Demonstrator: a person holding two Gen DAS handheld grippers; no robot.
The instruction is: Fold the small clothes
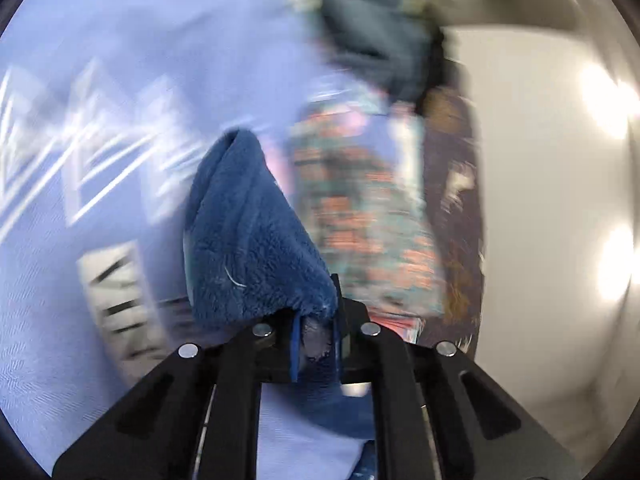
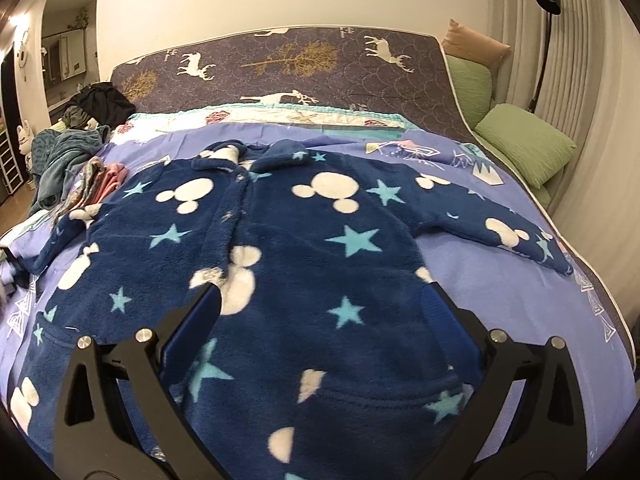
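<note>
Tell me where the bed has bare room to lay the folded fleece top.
Bare purple sheet lies right of the fleece top, below its spread sleeve. A narrower strip runs between the collar and the deer-print mattress. The left edge is crowded by a clothes pile.

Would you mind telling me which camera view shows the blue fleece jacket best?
The right wrist view: the jacket lies spread flat on the bed, front up, with collar, both sleeves and its star pattern sharp. The left wrist view shows only a bunched fold of blue fleece pinched in the left tongs, against a blurred background.
</note>
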